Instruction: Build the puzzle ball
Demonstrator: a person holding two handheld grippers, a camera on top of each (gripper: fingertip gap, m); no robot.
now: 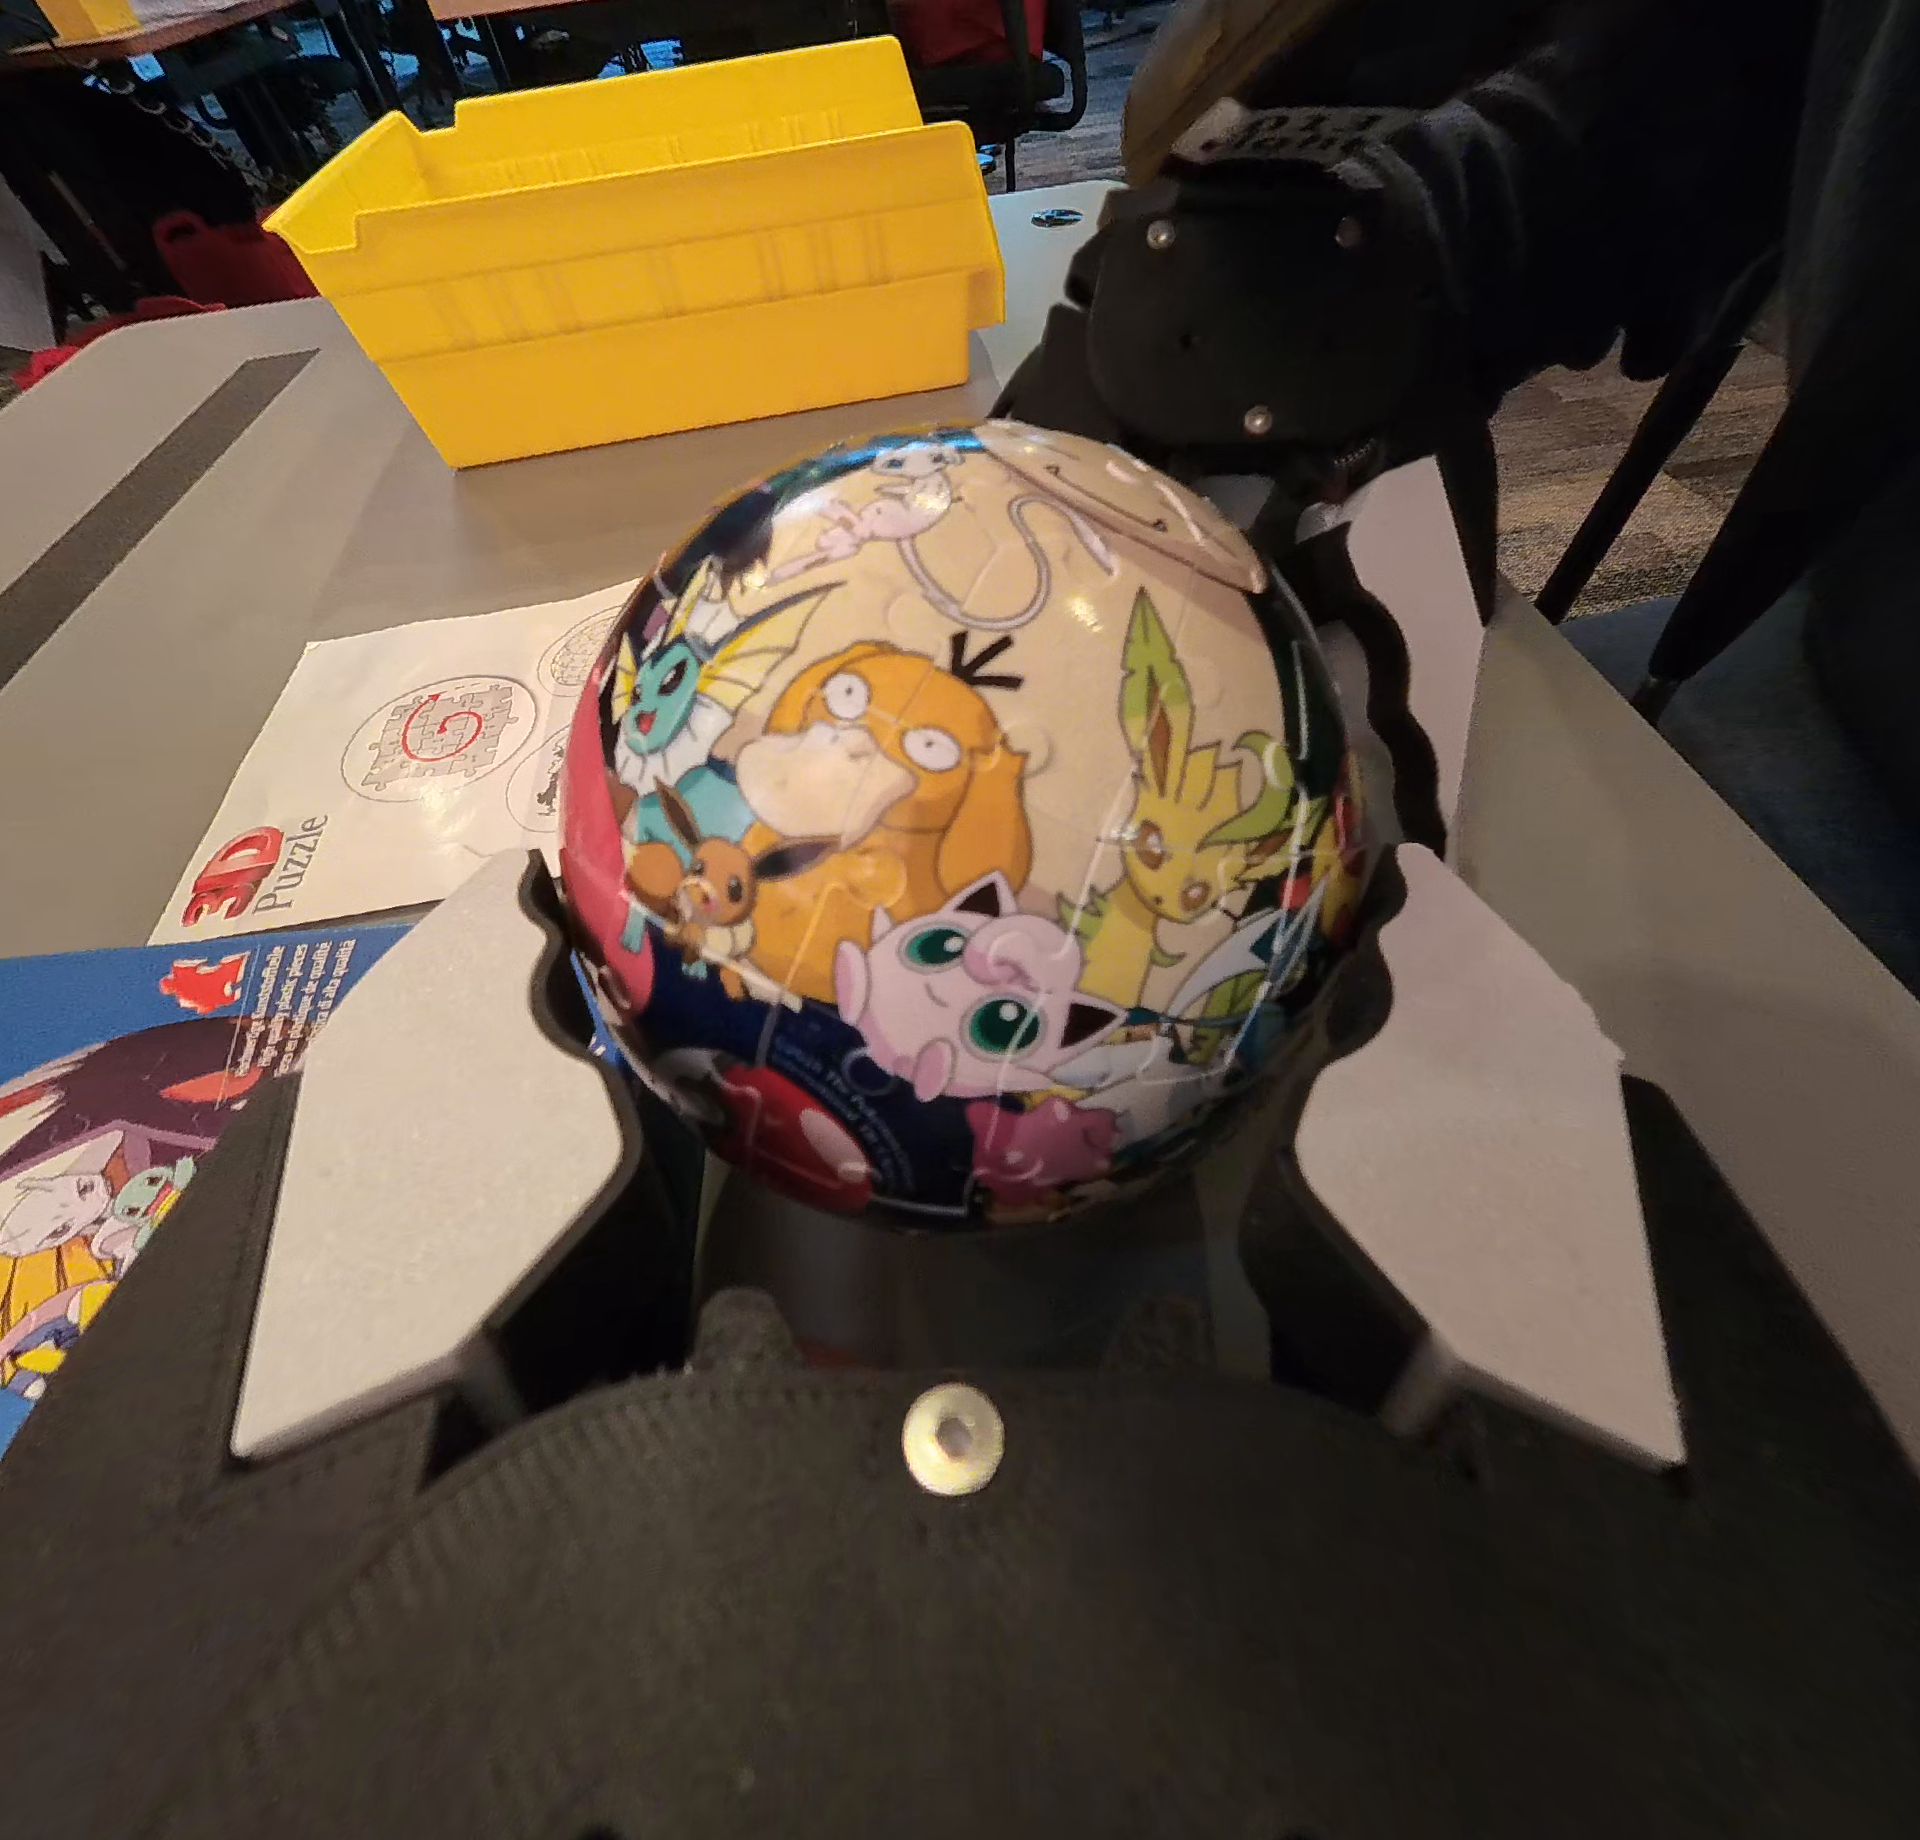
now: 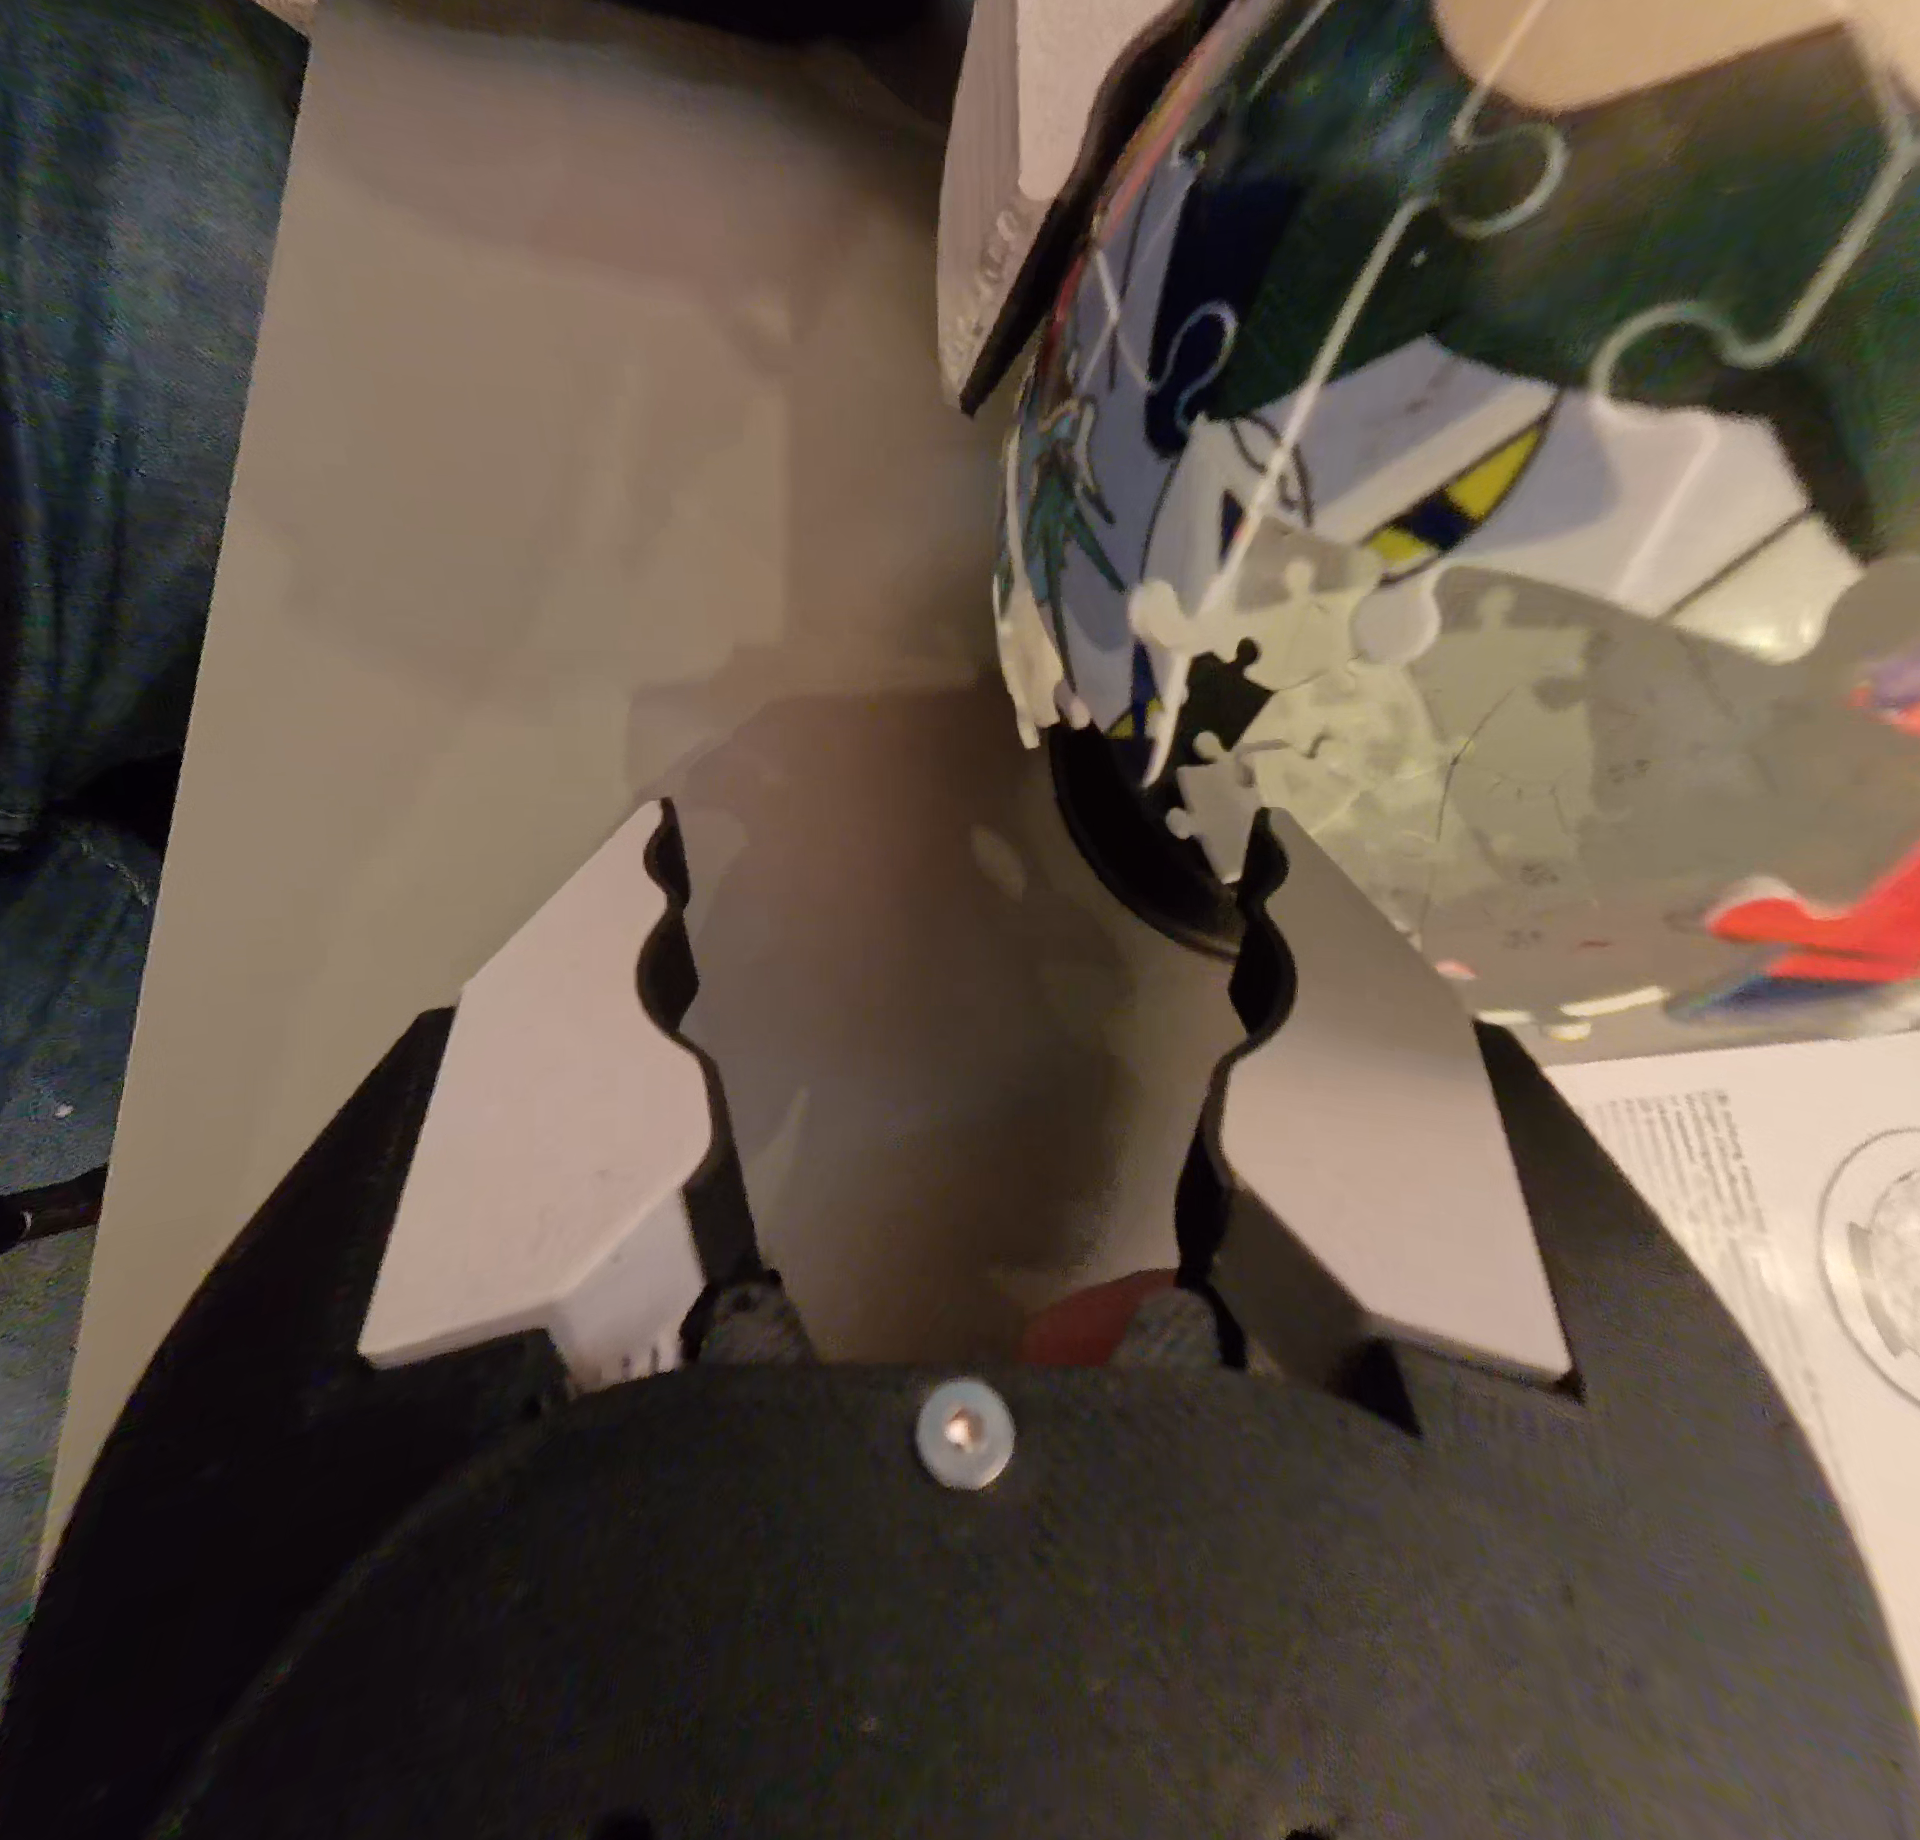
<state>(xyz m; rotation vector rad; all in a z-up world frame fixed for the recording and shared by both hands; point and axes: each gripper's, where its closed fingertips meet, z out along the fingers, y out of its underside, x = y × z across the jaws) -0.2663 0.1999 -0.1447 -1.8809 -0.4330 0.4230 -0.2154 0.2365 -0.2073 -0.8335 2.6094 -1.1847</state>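
The puzzle ball (image 1: 966,824) is a glossy sphere printed with cartoon creatures. My left gripper (image 1: 961,917) is shut on the ball's sides, and a dark round stand (image 1: 831,1281) shows under it. A beige piece (image 1: 1132,512) sits slightly raised at the ball's top. In the right wrist view the ball (image 2: 1455,336) fills the upper right, with a jagged opening (image 2: 1558,772) showing its grey inside. My right gripper (image 2: 961,855) is open and empty, its right fingertip just below that opening. It also shows behind the ball in the left wrist view (image 1: 1247,336).
A yellow bin (image 1: 644,263) stands at the back of the grey table (image 1: 156,543). An instruction sheet (image 1: 416,751) and a blue picture card (image 1: 156,1063) lie to the left. The table edge (image 2: 208,647) and a person's jeans (image 2: 94,388) are on the left.
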